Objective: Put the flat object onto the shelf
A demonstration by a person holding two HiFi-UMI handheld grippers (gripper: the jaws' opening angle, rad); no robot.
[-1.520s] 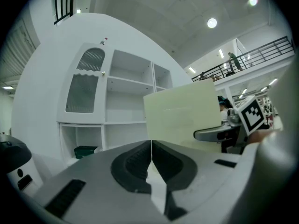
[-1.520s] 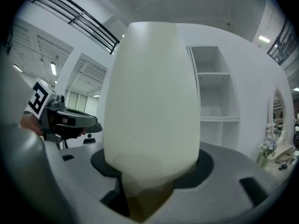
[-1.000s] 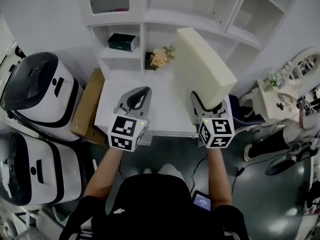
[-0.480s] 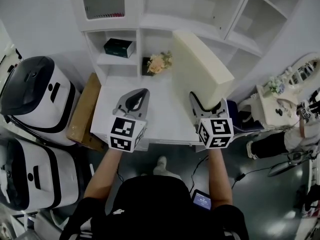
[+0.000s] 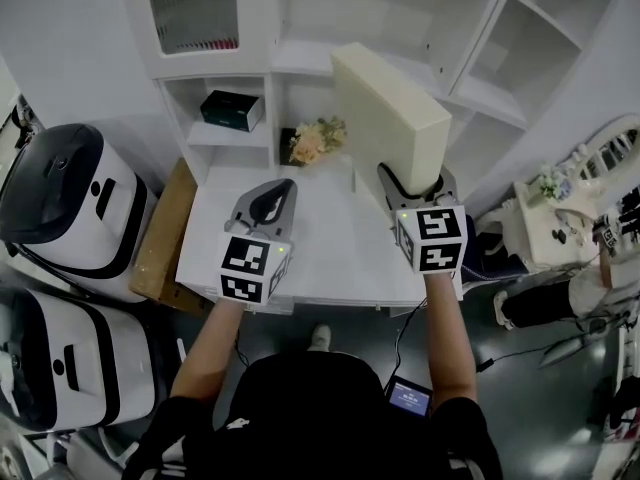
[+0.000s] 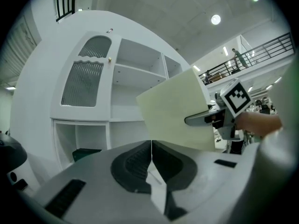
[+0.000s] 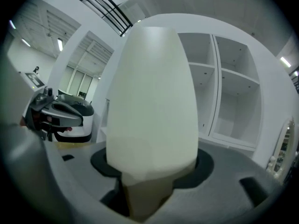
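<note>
- Holding the cream foam slab [image 5: 388, 108] by its lower edge, my right gripper [image 5: 414, 182] is clamped on it; the slab stands on edge above the white desk [image 5: 330, 258].
- My left gripper [image 5: 272, 198] hangs beside it, jaws together on nothing.
- Lifted, the slab rests on no shelf yet; the white shelf unit [image 5: 300, 56] is just ahead.
- Left, I judge: reach an open compartment, set it down, release.
</note>
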